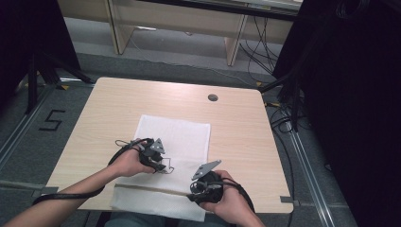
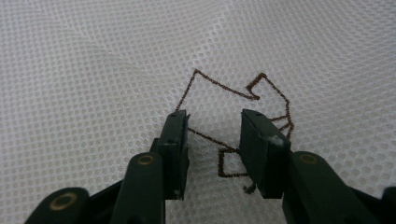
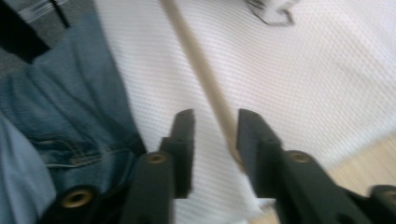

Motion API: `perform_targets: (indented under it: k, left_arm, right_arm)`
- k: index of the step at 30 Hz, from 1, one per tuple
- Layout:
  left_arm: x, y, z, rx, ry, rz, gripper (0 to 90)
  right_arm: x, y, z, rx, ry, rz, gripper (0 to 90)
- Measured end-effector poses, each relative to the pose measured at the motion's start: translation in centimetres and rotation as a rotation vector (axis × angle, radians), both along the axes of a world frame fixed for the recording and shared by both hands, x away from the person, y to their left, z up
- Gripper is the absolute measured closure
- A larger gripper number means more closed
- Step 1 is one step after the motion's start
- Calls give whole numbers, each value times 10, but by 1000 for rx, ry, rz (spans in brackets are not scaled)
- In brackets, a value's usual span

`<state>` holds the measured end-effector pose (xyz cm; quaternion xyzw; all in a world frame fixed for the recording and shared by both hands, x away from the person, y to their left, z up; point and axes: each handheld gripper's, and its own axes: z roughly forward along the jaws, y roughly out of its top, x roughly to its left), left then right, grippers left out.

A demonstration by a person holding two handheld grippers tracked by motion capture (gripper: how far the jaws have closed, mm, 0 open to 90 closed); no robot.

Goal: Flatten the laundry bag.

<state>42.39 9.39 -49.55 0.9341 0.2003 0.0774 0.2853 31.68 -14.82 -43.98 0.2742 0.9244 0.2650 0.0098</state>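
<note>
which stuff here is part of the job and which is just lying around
In use:
white mesh cloth with a brown line drawing
left gripper, open over the drawing
right gripper, open at the table edge

Lying about:
round grey grommet in the wooden table

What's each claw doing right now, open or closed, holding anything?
Left claw: open, holding nothing, just above the white mesh cloth by its brown outline.
Right claw: open, holding nothing, over the cloth at the table's near edge.

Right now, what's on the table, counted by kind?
White mesh cloth: 1, marked with a brown line drawing
Tongs: 2, left tongs and right tongs, both open over the cloth
Cable grommet: 1
Total: 4
</note>
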Motion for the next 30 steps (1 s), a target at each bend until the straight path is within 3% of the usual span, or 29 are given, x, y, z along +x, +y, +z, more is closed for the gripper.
perform_targets:
  k: [4, 8, 13, 17, 19, 21, 22, 23, 24, 25, 27, 29, 30]
  left_arm:
    - [5, -5, 1, 13, -10, 2, 629]
    - [11, -10, 1, 18, -24, 5, 627]
    - [16, -15, 3, 29, -70, 9, 589]
    - [5, -5, 21, -34, -98, 5, 558]
    - [-4, 4, 29, -54, -96, -1, 619]
    - [-18, 20, 37, -43, -80, -18, 664]
    - [-30, 34, 40, -7, -63, -35, 737]
    - [-30, 34, 40, -7, -63, -35, 778]
    - [-47, 48, 37, -6, -18, -12, 812]
    - [-47, 48, 37, -6, -18, -12, 840]
    - [-60, 57, 31, -24, 12, 4, 867]
    - [-70, 62, 25, -17, 50, 3, 887]
    - [-77, 61, 18, -56, 73, 40, 887]
  right_arm:
    - [15, -10, -8, -36, 7, -94, 894]
    - [25, -10, -14, -34, 10, -125, 900]
    - [36, -6, -25, -43, 32, -161, 900]
    - [41, -7, -29, -57, 26, -176, 900]
    - [43, -12, -30, -68, 30, -193, 900]
    - [43, -14, -31, -71, 28, -201, 900]
    - [43, -16, -33, -73, 30, -205, 900]
    - [43, -17, -33, -75, 29, -197, 900]
    - [41, -17, -34, -78, 35, -204, 900]
    - [41, -17, -34, -78, 35, -204, 900]
    - [40, -16, -34, -85, 36, -204, 900]
    - [41, -14, -35, -97, 36, -200, 900]
    - [41, -14, -35, -97, 36, -200, 900]
